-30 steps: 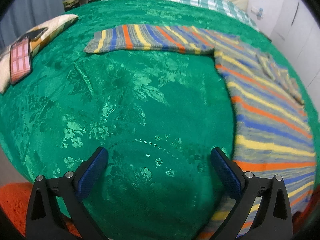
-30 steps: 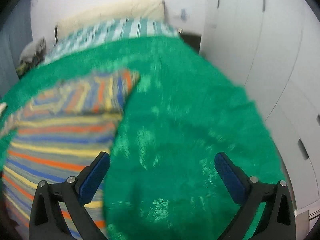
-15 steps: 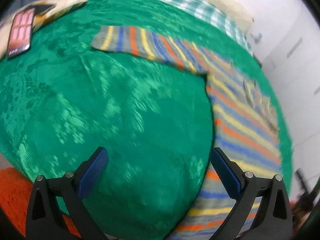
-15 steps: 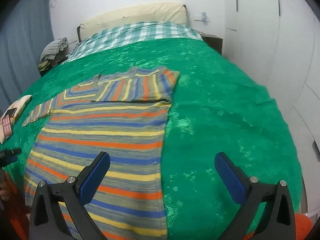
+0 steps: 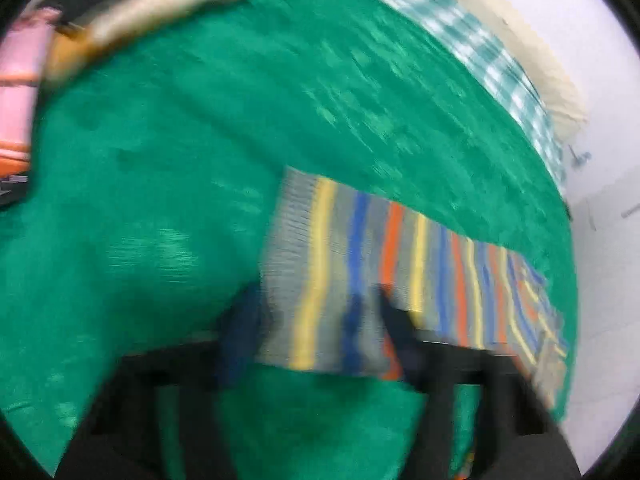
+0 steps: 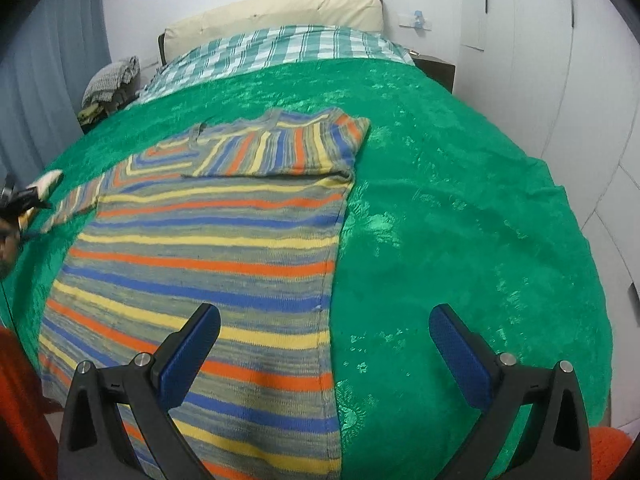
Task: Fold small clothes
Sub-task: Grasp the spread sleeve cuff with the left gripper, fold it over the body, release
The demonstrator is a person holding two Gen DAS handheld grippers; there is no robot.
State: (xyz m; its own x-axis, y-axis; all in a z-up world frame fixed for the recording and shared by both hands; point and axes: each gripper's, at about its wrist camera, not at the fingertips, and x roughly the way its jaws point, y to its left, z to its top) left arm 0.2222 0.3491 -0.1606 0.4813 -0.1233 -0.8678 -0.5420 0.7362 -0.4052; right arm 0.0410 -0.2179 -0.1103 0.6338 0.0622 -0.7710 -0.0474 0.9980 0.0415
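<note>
2 grippers | left gripper point(image 5: 316, 332) straddles sleeve cuff point(image 5: 296, 272) at lower centre, grasp unclear through blur | right gripper point(image 6: 324, 340) spread wide, idle above sweater point(image 6: 208, 256) hem, lower frame.

Right wrist view: sweater point(image 6: 224, 256) lies flat on the bedspread point(image 6: 460, 220), filling the lower left of the frame. One sleeve point(image 6: 288, 146) is folded across its upper part; the other sleeve point(image 6: 74, 204) runs out toward the left edge. Checked sheet point(image 6: 280, 48) and pillow point(image 6: 280, 10) sit behind, at upper centre. Pile of cloth point(image 6: 110, 82) at upper left, beside the bed.

Left wrist view, blurred: sleeve cuff point(image 5: 296, 264) lies at centre, between the left gripper's point(image 5: 316, 332) fingers.
</note>
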